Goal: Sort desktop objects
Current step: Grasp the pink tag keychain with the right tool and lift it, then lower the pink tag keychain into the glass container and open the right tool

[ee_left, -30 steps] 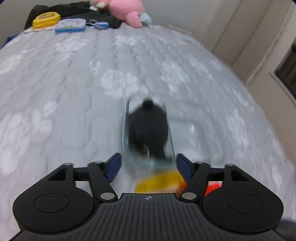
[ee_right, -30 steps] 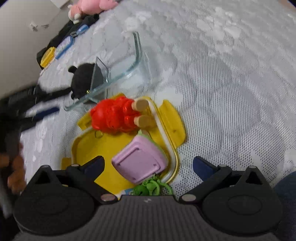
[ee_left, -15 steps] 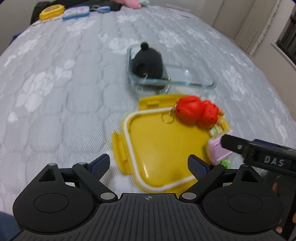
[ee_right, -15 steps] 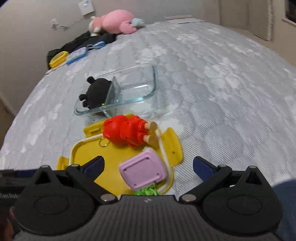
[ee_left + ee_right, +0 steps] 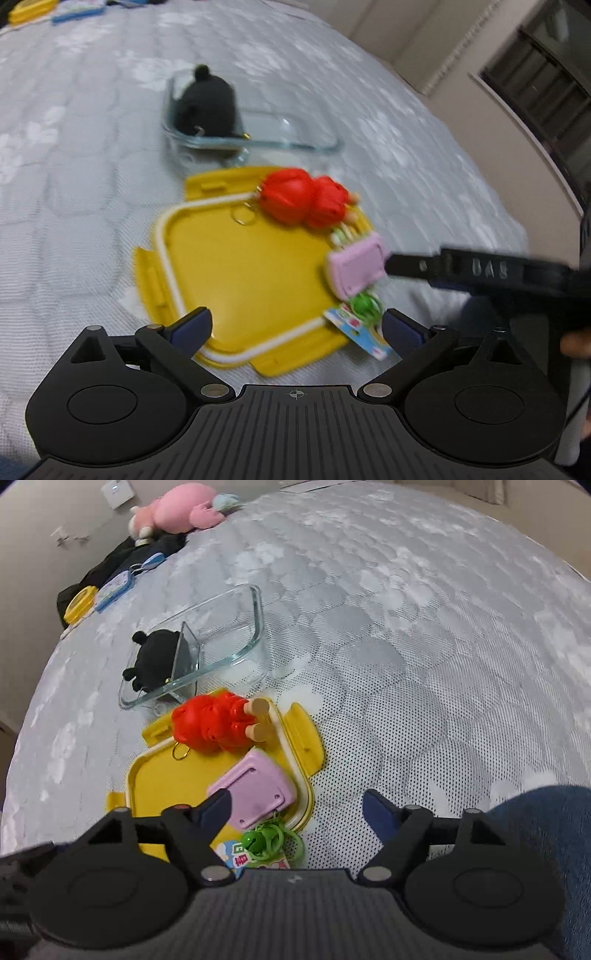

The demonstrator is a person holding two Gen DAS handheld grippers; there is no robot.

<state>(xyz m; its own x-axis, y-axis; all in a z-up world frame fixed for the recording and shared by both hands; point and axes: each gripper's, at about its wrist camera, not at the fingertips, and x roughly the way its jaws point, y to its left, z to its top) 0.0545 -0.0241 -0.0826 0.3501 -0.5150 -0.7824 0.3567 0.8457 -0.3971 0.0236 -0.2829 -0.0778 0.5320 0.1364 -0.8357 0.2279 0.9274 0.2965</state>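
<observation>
From the left wrist, the left hand-held gripper (image 5: 295,328) has drawn back from the glass box (image 5: 255,129), empty, jaws wide; the black toy (image 5: 207,103) now lies inside, so one item looks sorted. From the right wrist, the right hand-held gripper (image 5: 295,806) has dropped low over the yellow lid (image 5: 166,779) on the bed (image 5: 424,627), jaws wide astride the pink case (image 5: 255,790), gripping nothing; the red toy (image 5: 214,723) lies just beyond.

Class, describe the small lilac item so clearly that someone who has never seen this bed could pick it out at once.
Start at the yellow lid lying flat on the grey quilted bed, in front of the glass container. On the lid's right edge, just nearer than the red doll, lies the lilac case. It is the only flat, pale purple rectangle there, with a green keyring at its near end.
</observation>
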